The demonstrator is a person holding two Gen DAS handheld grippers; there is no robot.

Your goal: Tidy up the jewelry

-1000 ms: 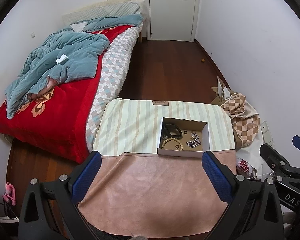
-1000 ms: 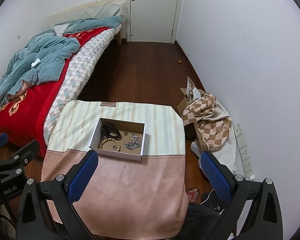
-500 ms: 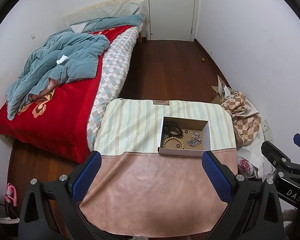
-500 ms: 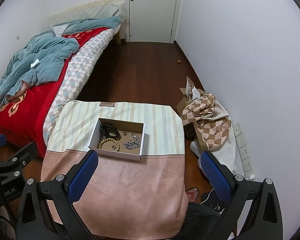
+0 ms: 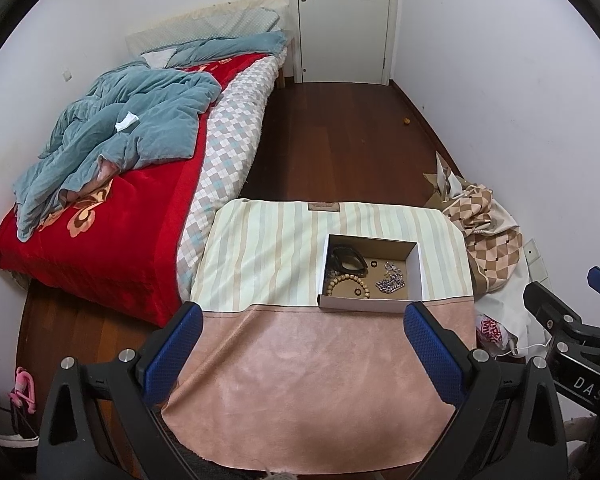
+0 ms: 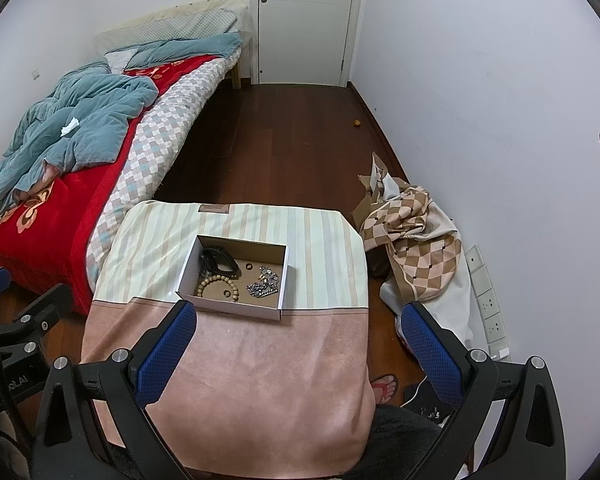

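Left wrist view shows your left gripper (image 5: 300, 344) spread wide and empty above the near pink half of the table cover (image 5: 300, 380), high enough to take in the whole table. Farther right, the cardboard box (image 5: 370, 276) sits on the striped half, corralling the black band (image 5: 348, 260), bead bracelet (image 5: 346, 284) and silver chain (image 5: 390, 284). Your right gripper (image 6: 300, 344) likewise gapes empty, nearer than the box.
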